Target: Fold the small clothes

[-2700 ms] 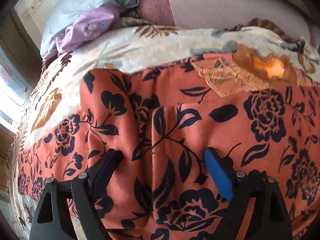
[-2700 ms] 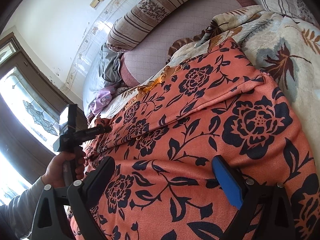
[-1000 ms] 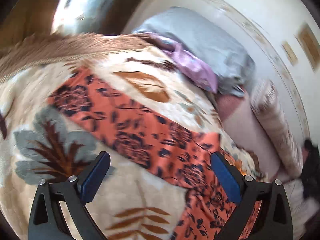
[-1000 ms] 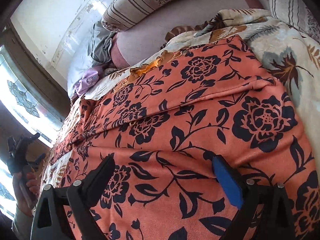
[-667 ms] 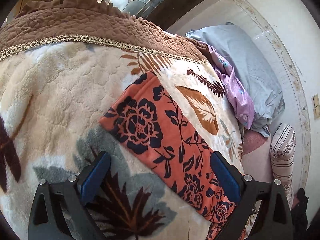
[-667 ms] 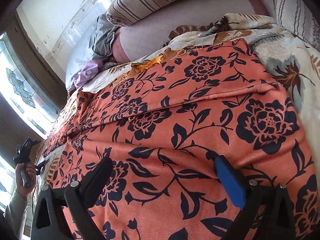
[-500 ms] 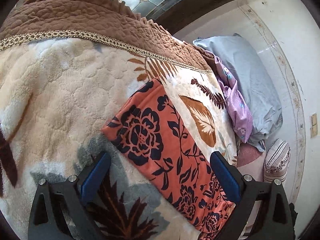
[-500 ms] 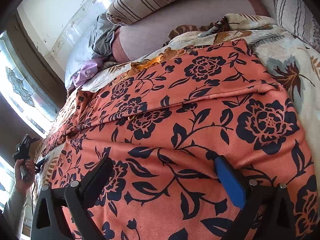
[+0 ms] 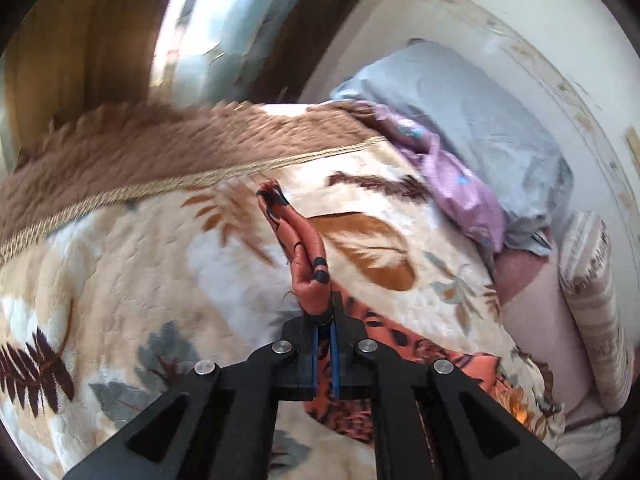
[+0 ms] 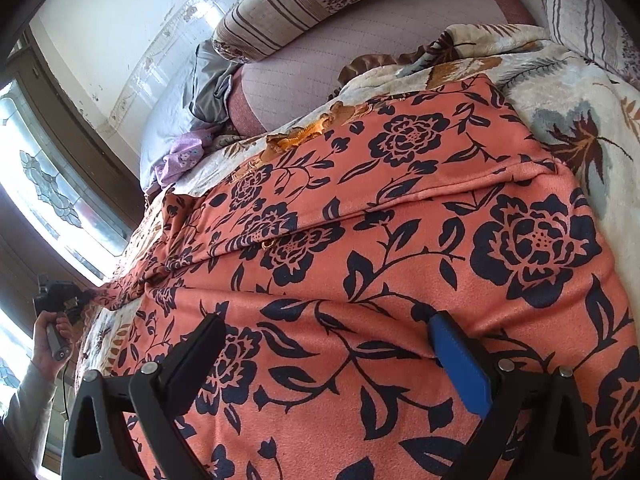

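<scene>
An orange floral garment (image 10: 400,240) lies spread on the bed's leaf-patterned blanket (image 9: 140,280).

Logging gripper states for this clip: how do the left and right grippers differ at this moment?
The left gripper is shut, pinching a bunched end of the orange floral garment; the right gripper is open and holds nothing. The left gripper has its end of the cloth gathered into a narrow bunch above the blanket; the right gripper hovers over cloth spread flat. Both have black fingers with blue pads.

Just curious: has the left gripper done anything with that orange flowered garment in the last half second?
Yes. The left gripper closed on the orange flowered garment, whose end now stands bunched above the cream leaf-patterned blanket instead of lying flat.
</scene>
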Demonstrator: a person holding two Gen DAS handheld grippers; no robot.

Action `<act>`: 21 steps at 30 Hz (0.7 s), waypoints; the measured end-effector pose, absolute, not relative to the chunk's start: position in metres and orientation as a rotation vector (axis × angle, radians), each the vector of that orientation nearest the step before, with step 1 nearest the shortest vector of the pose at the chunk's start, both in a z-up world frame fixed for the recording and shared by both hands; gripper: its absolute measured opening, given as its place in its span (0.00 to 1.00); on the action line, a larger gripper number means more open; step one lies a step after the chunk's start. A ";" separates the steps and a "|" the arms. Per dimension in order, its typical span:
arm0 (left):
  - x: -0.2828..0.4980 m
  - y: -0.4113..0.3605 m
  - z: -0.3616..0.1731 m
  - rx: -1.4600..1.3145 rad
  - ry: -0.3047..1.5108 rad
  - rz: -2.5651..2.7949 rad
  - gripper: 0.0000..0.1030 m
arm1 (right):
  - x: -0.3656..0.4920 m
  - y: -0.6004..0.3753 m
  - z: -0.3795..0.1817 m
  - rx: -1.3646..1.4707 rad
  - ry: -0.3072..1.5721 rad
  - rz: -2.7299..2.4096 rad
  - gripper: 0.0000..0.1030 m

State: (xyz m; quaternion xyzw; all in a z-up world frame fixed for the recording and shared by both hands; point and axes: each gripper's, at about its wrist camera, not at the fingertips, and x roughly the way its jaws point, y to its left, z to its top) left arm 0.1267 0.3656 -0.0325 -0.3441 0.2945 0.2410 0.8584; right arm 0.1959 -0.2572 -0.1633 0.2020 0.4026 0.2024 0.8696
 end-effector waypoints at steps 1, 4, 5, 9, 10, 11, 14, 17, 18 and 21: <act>0.137 0.342 -0.011 -0.655 0.594 0.456 0.04 | 0.196 -0.258 -0.163 0.429 0.840 0.427 0.99; 0.168 0.260 0.045 -0.488 0.525 0.278 0.04 | 0.195 -0.260 -0.164 0.447 0.831 0.437 0.99; 0.178 0.231 0.061 -0.445 0.509 0.211 0.04 | 0.195 -0.262 -0.164 0.456 0.828 0.442 0.99; 0.214 0.109 0.098 -0.309 0.492 -0.055 0.04 | 0.194 -0.266 -0.164 0.488 0.814 0.457 0.99; 0.222 0.078 0.102 -0.286 0.500 -0.121 0.04 | 0.194 -0.267 -0.164 0.493 0.812 0.460 0.99; 0.230 0.051 0.103 -0.266 0.509 -0.170 0.04 | 0.194 -0.268 -0.164 0.498 0.809 0.463 0.99; 0.252 -0.026 0.089 -0.210 0.577 -0.298 0.05 | 0.194 -0.270 -0.165 0.515 0.803 0.472 0.99; 0.269 -0.084 0.045 -0.133 0.698 -0.351 0.24 | 0.192 -0.272 -0.165 0.531 0.796 0.482 0.99; 0.275 -0.096 0.023 -0.094 0.768 -0.355 0.57 | 0.192 -0.273 -0.165 0.537 0.794 0.485 0.99; 0.275 -0.088 -0.041 -0.103 0.960 -0.291 0.72 | 0.192 -0.275 -0.165 0.551 0.789 0.495 0.99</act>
